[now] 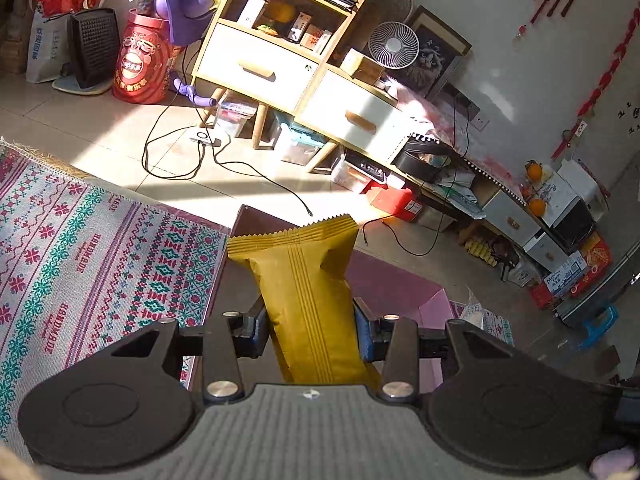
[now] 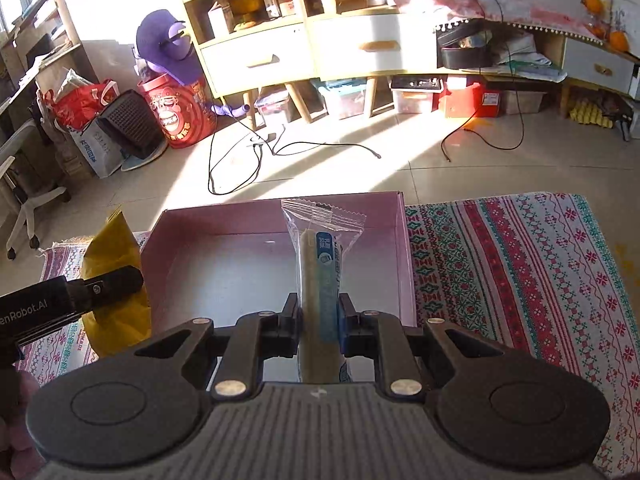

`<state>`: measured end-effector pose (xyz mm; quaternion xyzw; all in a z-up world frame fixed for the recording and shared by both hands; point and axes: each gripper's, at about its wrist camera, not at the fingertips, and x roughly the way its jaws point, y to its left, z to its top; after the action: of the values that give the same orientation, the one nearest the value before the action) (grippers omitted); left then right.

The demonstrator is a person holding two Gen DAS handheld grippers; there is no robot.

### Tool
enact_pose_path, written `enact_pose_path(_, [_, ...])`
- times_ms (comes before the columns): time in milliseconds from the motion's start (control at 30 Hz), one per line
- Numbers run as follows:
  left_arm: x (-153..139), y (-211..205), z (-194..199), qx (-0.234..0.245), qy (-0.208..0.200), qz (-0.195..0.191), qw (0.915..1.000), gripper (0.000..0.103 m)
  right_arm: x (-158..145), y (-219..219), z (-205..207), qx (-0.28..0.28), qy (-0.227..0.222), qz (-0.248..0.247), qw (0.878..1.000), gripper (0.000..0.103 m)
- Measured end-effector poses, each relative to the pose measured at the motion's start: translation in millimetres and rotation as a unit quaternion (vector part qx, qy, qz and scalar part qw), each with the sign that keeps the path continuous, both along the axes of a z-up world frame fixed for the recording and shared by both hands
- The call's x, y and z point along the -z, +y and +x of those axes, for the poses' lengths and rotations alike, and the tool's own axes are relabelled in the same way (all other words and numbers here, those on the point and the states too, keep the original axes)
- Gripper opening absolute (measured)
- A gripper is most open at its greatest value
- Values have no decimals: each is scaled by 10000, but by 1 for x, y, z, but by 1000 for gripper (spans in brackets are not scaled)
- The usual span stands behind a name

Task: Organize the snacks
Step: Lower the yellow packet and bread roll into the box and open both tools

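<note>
My left gripper (image 1: pixel 310 330) is shut on a yellow snack packet (image 1: pixel 304 280) and holds it upright over the left edge of the pink box (image 1: pixel 396 280). In the right wrist view the same yellow packet (image 2: pixel 114 248) and the left gripper (image 2: pixel 116 282) show at the box's left side. My right gripper (image 2: pixel 319 314) is shut on a clear-wrapped snack bar with a blue label (image 2: pixel 320 276), held upright above the open pink box (image 2: pixel 224 216). The box floor that shows is bare.
The box stands on a patterned cloth (image 2: pixel 520 264) at the table's far edge. Another wrapped snack (image 1: pixel 486 318) lies right of the box. Beyond are a tiled floor with cables (image 2: pixel 256 152), wooden drawer cabinets (image 2: pixel 312 48) and a red bucket (image 2: pixel 178 114).
</note>
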<state>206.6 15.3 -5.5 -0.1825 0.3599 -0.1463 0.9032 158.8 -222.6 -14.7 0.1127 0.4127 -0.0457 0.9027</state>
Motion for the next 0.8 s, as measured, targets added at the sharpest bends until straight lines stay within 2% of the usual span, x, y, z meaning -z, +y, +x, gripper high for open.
enact_pose_path(100, [12, -9, 10, 176, 174, 314, 9992, 48, 6, 5, 1, -21, 106, 12, 9999, 16])
enact_pose_path(200, [24, -16, 15, 302, 509, 790, 9951, 48, 12, 12, 0, -155, 251, -107, 9995, 16])
enact_pose_path(333, [26, -26, 7, 480, 536, 1424, 9872, 47, 16, 18, -2, -288, 411, -166, 9986, 16])
enact_pose_path(567, [26, -23, 3, 515, 910, 1603, 9815, 47, 16, 21, -7, -357, 543, -164, 9977, 17])
enact_pose_path(633, [24, -20, 3, 522, 943, 1486, 9830, 47, 14, 21, -8, -390, 539, -146, 9977, 18])
enact_pose_path(800, [22, -9, 7, 650, 884, 1022, 9887, 48, 7, 19, -11, -393, 415, 128, 9983, 28])
